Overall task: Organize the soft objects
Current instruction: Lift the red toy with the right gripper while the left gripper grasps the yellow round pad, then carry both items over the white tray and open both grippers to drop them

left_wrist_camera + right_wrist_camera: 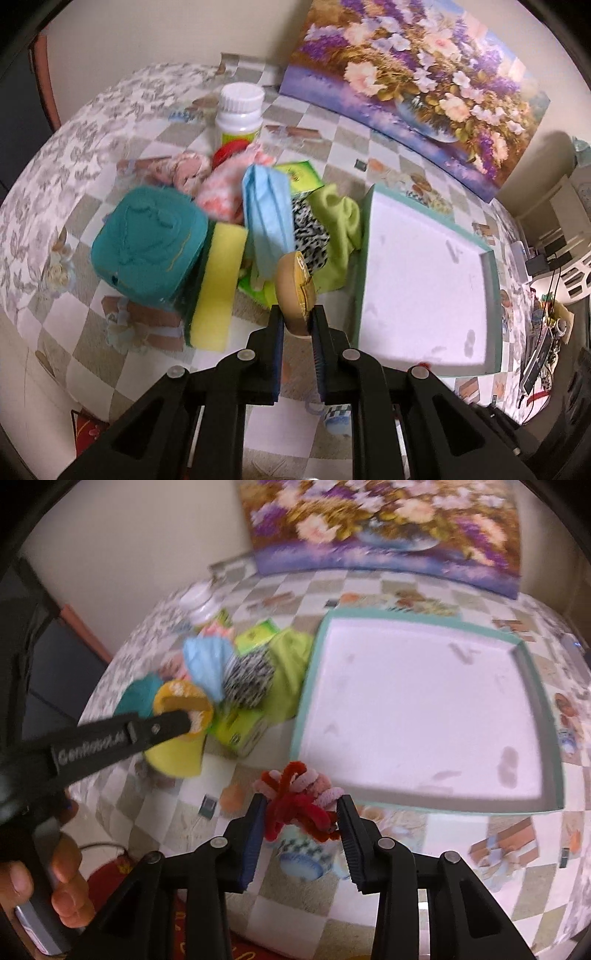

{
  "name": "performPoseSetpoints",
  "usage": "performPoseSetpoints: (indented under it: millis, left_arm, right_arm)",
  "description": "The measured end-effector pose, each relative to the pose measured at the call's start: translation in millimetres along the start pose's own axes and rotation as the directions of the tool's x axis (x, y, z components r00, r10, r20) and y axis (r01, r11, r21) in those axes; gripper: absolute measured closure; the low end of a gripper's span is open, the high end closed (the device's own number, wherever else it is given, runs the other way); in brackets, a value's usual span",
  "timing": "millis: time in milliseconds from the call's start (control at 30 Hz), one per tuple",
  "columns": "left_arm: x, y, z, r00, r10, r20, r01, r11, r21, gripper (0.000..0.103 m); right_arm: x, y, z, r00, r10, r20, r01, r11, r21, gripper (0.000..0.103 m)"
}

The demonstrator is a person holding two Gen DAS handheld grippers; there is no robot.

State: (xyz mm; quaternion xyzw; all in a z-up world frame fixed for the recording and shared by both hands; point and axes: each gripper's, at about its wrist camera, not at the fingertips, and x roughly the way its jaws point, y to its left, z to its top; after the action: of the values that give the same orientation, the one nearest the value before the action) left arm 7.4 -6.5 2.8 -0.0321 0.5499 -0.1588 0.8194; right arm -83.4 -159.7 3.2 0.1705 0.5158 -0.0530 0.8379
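Note:
My left gripper [297, 317] is shut on a round tan and yellow soft disc [295, 291], held above the pile's near edge; the disc also shows in the right wrist view [183, 705]. The pile holds a teal pouch [147, 243], a yellow sponge [219, 288], a blue cloth [267, 218], a black-and-white cloth [310, 236], a lime cloth [338, 225] and pink fabrics [218, 188]. My right gripper [301, 808] grips a red and pink chenille bundle [299, 797] above the table, just left of the white tray's [306, 686] front corner.
A white bottle [240, 110] and a green box [299, 175] stand behind the pile. A flower painting [413, 77] leans on the wall. The tray with a teal rim [364, 258] lies right of the pile. The table edge is close in front.

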Motion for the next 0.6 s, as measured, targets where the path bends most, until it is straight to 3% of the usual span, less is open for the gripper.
performPoseSetpoints:
  millis: [233,600]
  left_arm:
    - [10.6,-20.1,6.4,0.996,-0.030,-0.083,0.031,0.999,0.011,0.088]
    - [42.7,-86.9,32.5,0.987,-0.041,-0.154,0.059,0.992,0.114,0.088]
  right_arm:
    - [-14.8,-43.1,20.0,0.997,-0.066,0.047,0.058,0.985,0.162,0.062]
    - [-6.2,-115.9,60.7,0.984,-0.171,0.038,0.145,0.914,0.379,0.062]
